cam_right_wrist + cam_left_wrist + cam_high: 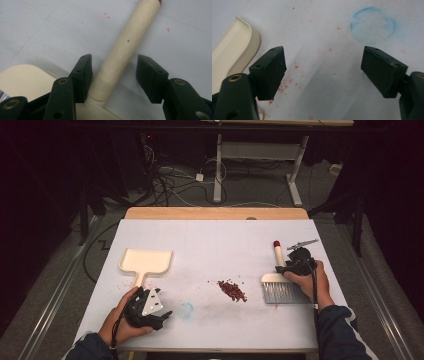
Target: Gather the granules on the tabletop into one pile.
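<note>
Over on the right of the white tabletop [210, 240], high view, the cream plastic hand brush with grey bristles [281, 287] lies flat, right gripper [295, 266] at its handle; the cream plastic dustpan [146, 261] sits just beyond the left gripper [157, 312]. Left gripper view: fingers [270, 72] spread over bare tabletop. Right gripper view: fingers [83, 75] straddle the round handle [130, 42], one touching, not yet clamped. Looks light, stiff, a bit slick, so I'd grab low near the head.

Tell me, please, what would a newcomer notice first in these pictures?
First, the small heap of dark red crumbs in the middle of the pale grey table. To its right, the right gripper straddles the cream brush handle; to its left lies the cream plastic dustpan.
</note>
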A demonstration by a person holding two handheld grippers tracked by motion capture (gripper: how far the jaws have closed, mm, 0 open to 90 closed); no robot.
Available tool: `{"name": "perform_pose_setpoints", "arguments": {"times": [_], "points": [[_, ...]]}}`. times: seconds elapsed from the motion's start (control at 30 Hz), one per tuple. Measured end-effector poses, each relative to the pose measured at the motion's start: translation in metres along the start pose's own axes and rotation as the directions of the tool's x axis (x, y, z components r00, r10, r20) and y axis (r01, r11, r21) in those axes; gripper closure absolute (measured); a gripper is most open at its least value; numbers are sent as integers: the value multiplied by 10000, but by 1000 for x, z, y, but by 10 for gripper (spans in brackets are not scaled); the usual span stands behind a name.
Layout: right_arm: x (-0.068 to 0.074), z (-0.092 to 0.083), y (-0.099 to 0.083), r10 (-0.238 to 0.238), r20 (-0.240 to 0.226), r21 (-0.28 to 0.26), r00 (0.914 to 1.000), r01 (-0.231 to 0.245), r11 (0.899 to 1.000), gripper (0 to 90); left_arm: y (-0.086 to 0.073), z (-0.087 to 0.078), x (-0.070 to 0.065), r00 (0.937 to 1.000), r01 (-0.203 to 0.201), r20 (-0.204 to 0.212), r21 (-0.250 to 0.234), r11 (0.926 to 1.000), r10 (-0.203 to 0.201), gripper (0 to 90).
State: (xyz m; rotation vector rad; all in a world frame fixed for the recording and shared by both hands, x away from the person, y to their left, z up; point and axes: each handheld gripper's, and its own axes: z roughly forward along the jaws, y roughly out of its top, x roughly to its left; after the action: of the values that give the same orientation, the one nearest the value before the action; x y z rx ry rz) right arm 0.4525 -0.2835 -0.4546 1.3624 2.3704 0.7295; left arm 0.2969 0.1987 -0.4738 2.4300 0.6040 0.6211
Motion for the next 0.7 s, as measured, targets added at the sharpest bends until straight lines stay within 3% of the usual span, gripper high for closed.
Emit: {"name": "perform_pose_setpoints", "arguments": {"times": [0.17,0.43,0.57,0.7], "points": [[-1,0,-1,244,107,-56,9996,-243,9997,482,0,-1,0,10000,9,-8,-28,10000,-9,197],[0,0,-1,138,223,-140,9997,-135,9998,455,0,-1,0,10000,-91,-12,44,9999,91,197],[1,-10,1,-87,116,-1014,9999,99,9948,432,0,-1,0,10000,-95,-27,17,10000,95,197],[7,-25,4,-493,247,-2058,9985,533,9772,413,0,-1,0,10000,-10,-29,-55,10000,10,197]]}}
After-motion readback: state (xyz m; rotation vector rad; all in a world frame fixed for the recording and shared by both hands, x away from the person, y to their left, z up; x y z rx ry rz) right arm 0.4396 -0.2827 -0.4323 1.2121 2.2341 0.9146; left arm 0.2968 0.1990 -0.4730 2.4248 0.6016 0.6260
